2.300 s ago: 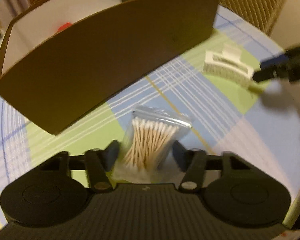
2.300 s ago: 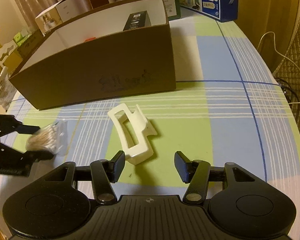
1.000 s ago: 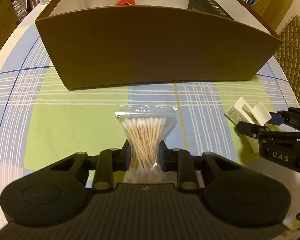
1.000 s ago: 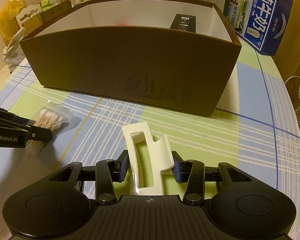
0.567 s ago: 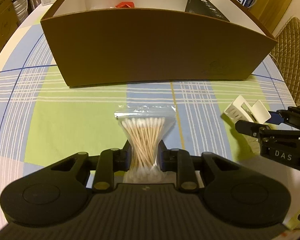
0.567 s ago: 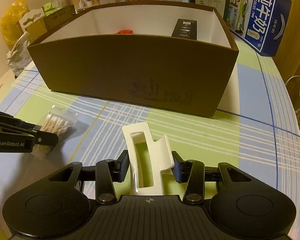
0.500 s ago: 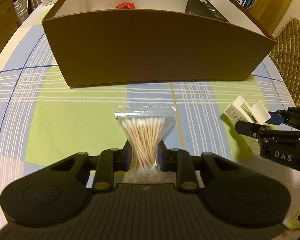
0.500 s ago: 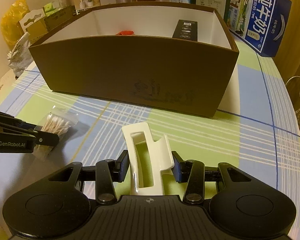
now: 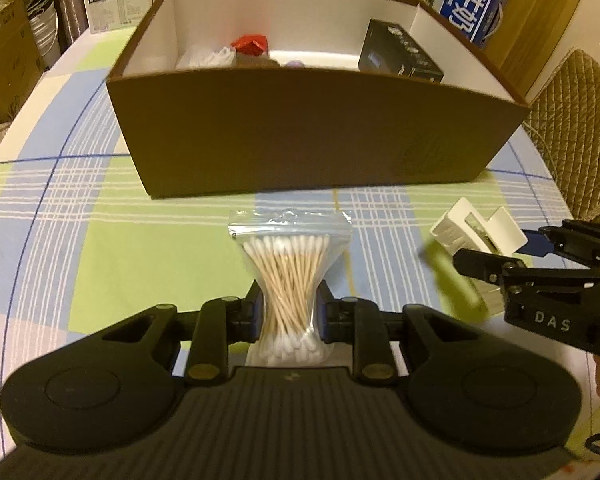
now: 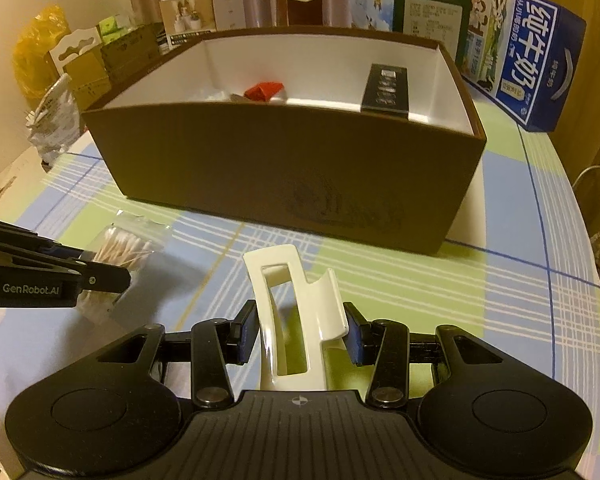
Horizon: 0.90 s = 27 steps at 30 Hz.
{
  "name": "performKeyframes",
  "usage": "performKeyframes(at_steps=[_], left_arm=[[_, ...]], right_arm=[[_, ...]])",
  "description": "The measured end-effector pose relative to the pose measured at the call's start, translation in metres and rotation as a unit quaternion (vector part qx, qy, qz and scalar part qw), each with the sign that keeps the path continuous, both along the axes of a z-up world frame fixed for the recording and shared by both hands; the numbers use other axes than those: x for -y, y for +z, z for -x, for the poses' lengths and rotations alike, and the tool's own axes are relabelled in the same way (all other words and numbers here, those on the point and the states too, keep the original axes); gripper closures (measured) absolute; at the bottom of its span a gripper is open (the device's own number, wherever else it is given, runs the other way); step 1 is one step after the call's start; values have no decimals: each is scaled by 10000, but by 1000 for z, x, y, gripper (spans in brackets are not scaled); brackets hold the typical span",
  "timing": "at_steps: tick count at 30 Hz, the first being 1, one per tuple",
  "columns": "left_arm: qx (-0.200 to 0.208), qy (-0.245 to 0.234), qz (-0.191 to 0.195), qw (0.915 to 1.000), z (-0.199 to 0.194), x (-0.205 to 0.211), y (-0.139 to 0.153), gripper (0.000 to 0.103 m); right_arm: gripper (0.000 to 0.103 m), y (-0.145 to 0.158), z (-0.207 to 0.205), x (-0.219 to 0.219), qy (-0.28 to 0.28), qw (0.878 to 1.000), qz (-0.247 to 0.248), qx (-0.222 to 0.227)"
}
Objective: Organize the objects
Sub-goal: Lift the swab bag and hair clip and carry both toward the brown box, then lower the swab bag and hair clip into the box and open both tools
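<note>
Checked tablecloth (image 9: 100, 248) — swab bag (image 9: 290, 276), hair clip (image 10: 296, 312) lengthwise toward box (image 9: 300, 132).

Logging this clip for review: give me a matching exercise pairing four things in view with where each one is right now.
Things:
1. bag of cotton swabs
2. white hair claw
3. black box
4. blue milk carton

Places:
A. inside the brown box, right end
B. in the left hand-held gripper
C. on the table behind the brown box
D. in the right hand-held gripper

Pairs: 1-B, 2-D, 3-A, 4-C
</note>
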<state>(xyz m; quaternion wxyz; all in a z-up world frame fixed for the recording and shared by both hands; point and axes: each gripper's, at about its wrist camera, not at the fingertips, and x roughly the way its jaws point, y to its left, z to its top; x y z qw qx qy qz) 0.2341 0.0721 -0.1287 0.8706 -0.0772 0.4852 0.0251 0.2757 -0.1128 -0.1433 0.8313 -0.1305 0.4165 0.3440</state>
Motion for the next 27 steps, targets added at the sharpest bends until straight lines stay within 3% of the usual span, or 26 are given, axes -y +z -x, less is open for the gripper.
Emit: performKeyframes(at_steps=[14,27], left_arm=[[471,-37,31,9989,-7,-6,46,82],[971,-61,-176,9951,-48,-18,89,82]], right_arm=[[62,37,0,-22,219,9987,-432,155],[62,80,-32,-48,282,9952,-810,473]])
